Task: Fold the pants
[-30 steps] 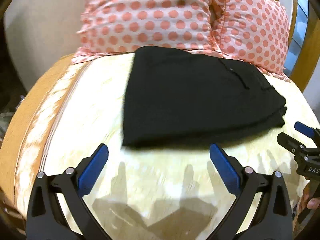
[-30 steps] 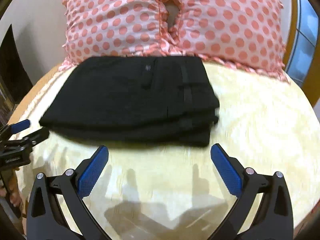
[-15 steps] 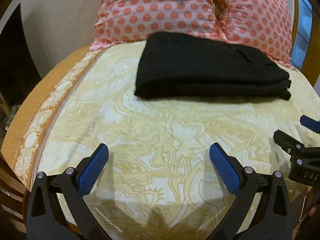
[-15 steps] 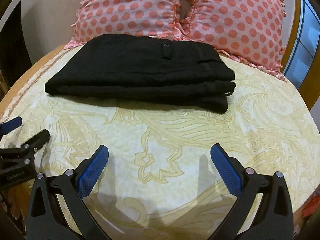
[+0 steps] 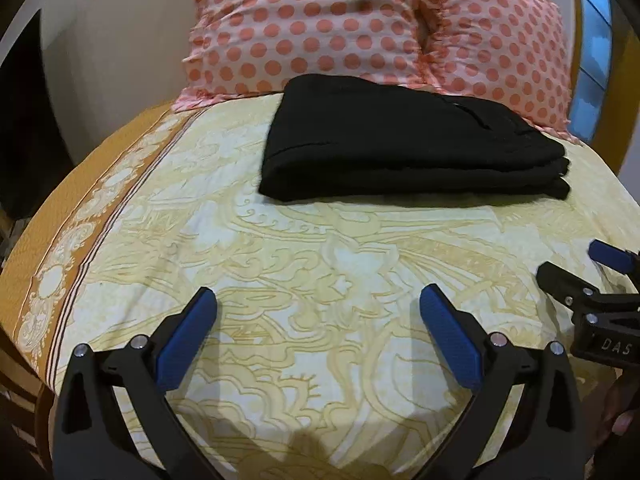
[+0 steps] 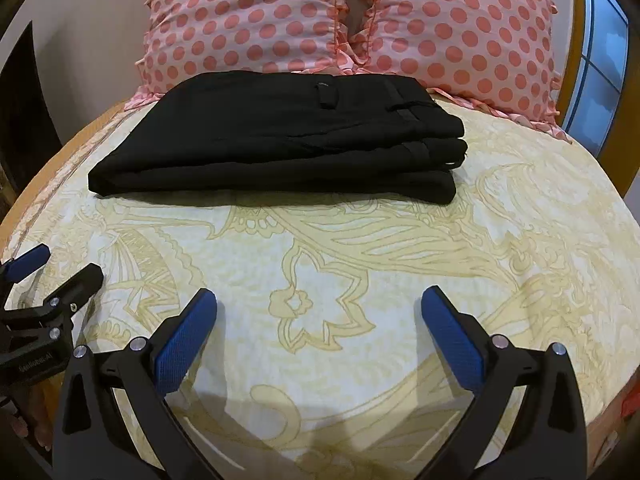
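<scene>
1. Your black pants [image 5: 412, 148] lie folded in a flat stack on the bed, at the far end of the yellow bedsheet [image 5: 320, 272].
2. The back edge of the pants touches the two pink pillows with red dots [image 6: 344, 20] that lean up behind them.
3. In the right wrist view you see the layers of the fold at the right end of the stack, one on top of the other.
4. Your left gripper [image 5: 318, 336] hangs over the sheet, well apart from the pants. Its blue fingers [image 5: 186, 340] are spread wide and hold nothing.
5. Your right gripper [image 6: 318, 336] hangs over the sheet too, near the front of the bed. Its fingers [image 6: 452, 342] are spread wide and hold nothing.
6. The two grippers are side by side. Each one shows at the edge of the other's view.
7. A wooden bed frame and a window [image 6: 604, 52] show behind the pillows on the right.
</scene>
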Demonstrator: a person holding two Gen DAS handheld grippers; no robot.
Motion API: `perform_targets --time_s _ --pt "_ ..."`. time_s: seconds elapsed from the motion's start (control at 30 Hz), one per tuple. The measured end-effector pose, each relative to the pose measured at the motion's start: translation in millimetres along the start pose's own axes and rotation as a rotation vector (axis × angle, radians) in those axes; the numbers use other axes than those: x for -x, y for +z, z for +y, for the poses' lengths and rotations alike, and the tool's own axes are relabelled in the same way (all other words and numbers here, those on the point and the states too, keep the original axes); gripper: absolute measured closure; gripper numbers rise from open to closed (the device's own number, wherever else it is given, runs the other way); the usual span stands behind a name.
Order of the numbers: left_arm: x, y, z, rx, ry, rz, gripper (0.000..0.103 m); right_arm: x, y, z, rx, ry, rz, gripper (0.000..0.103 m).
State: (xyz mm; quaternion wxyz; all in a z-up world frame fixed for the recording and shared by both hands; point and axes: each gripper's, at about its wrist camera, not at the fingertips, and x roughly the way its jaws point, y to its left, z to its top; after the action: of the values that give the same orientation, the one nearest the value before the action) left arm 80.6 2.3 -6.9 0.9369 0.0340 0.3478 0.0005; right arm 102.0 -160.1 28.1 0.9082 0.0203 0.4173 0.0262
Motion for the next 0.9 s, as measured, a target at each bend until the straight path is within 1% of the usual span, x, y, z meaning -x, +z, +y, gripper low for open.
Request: perform_targets --time_s 0.17,0.3,0.9 --pt "-1.2 0.5 -1.1 -0.012 -0.018 -0.009 0.002 2.4 -4.0 0.7 -0.010 -0.005 -0.017 0.001" --pt "-1.5 -1.1 -1.0 -0.014 -0.019 -0.020 0.002 2.1 -3.8 1.2 -0.013 -0.008 -0.018 0.001" --pt "-2.1 -2.4 0.2 -0.014 -0.019 -0.027 0.002 2.8 -3.4 1.4 -0.013 -0.008 -0.024 0.001"
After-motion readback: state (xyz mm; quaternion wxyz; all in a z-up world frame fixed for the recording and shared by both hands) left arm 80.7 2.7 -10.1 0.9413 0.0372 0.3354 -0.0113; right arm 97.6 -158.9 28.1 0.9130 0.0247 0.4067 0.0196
